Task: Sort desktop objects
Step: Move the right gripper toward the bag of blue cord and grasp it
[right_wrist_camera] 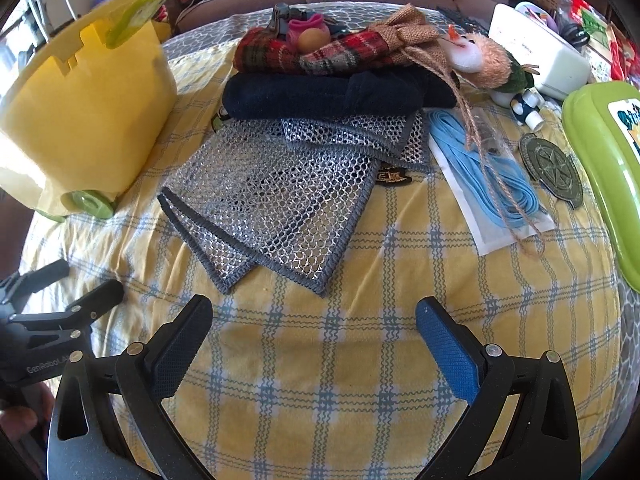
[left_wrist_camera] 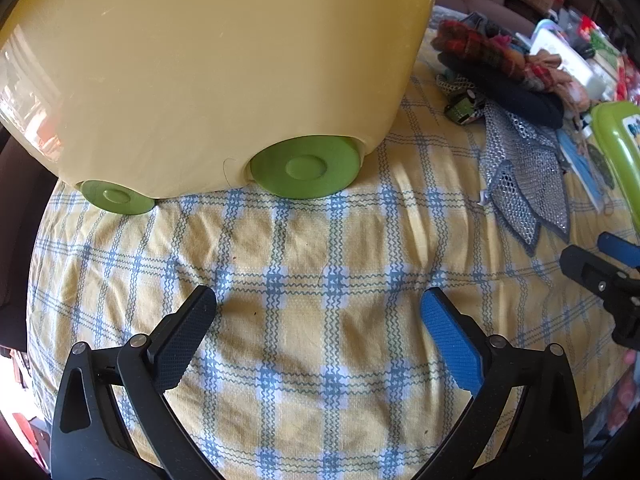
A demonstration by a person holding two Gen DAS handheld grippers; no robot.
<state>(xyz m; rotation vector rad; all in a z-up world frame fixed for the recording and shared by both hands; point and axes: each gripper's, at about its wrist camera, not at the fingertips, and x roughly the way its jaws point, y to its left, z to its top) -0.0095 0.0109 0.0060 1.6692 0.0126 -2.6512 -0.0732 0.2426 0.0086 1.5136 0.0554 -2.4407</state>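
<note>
A yellow storage bin (left_wrist_camera: 220, 60) on green wheels (left_wrist_camera: 306, 167) stands on the checked cloth, close in front of my left gripper (left_wrist_camera: 318, 304), which is open and empty. The bin also shows in the right wrist view (right_wrist_camera: 80, 120) at the left. My right gripper (right_wrist_camera: 314, 312) is open and empty just before a grey mesh cloth (right_wrist_camera: 280, 196). Behind the mesh lie a folded dark towel (right_wrist_camera: 328, 96), a plaid scarf (right_wrist_camera: 304, 56), a snowman plush (right_wrist_camera: 480, 56), a packet of blue laces (right_wrist_camera: 484, 168) and a round patch (right_wrist_camera: 554, 172).
A green lid (right_wrist_camera: 600, 160) lies at the right edge. A white box (right_wrist_camera: 540, 52) stands behind the plush. The left gripper (right_wrist_camera: 68, 300) shows at the left of the right wrist view. A sofa and clutter lie beyond the table.
</note>
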